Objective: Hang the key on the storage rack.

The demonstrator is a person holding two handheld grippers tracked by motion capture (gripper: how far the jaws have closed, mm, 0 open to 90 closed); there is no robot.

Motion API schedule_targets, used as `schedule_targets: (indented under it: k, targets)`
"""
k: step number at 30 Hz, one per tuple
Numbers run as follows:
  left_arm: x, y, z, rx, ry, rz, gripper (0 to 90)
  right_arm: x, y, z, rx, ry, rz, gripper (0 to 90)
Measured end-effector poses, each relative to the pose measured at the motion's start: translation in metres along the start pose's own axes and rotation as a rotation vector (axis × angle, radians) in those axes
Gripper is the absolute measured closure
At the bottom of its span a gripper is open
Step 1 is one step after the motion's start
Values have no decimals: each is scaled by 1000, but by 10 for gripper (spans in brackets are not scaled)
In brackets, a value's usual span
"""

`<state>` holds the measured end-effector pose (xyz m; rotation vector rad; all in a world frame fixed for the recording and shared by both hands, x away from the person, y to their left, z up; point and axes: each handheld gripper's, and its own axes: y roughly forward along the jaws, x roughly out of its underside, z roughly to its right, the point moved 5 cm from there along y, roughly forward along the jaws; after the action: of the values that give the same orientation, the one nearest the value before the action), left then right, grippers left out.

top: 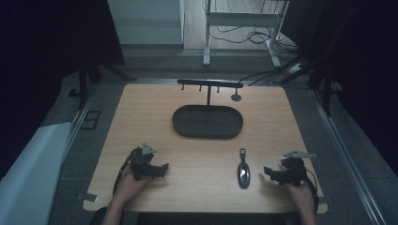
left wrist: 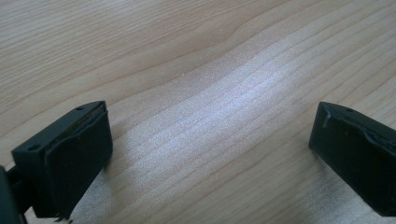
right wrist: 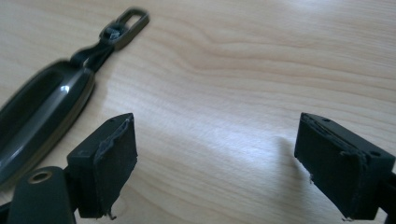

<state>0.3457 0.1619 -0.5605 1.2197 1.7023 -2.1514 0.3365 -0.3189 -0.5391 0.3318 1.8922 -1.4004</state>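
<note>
A dark oval tray sits at the table's centre toward 12 o'clock, with nothing in it. Just behind it stands a black rack with a crossbar and small hooks; a round disc lies at the tray's 1 o'clock.

A dark key fob with a metal loop lies flat toward 5 o'clock, well apart from the tray. The right gripper rests at the fob's 3 o'clock, jaws spread wide and empty. The left gripper rests at 7 o'clock, jaws likewise released over bare wood.

The room is dim; cables and a white desk frame lie beyond.
</note>
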Motion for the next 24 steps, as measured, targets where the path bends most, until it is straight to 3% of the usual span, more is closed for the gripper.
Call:
schedule_targets:
  k: [2,11,24]
  targets:
    - [0,0,0,1,1,0,0,-3,0,2,1,14,26,126]
    - [-1,0,0,5,5,0,0,1,5,4,-18,26,0,127]
    - [-1,1,0,5,5,0,0,-1,5,2,-2,-4,12,129]
